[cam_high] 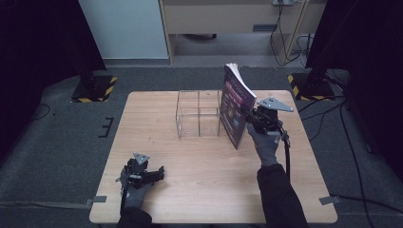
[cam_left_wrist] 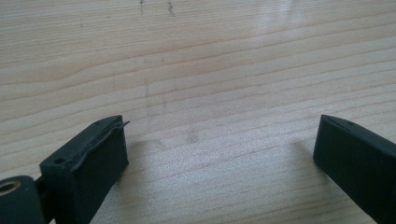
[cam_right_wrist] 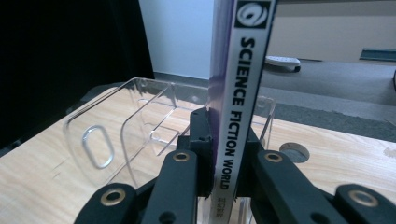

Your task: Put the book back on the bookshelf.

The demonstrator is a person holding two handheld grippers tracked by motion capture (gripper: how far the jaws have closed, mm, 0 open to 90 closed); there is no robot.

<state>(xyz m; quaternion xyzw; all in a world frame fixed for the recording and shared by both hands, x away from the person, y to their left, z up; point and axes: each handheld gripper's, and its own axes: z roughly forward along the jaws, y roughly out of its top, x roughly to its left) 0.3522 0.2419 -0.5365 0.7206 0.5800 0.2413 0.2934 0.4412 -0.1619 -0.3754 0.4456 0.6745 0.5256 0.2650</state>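
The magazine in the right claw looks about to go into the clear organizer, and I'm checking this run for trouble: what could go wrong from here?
1. The right claw pinches the magazine only at its spine, low down. The pages fan open at the top, so it may sag or twist in the grip.
2. The clear organizer stands right beside it with thin walls. A tilted magazine could catch a rim and push the box along the table.
3. The left claw rests open, far off, so nothing steadies the box.
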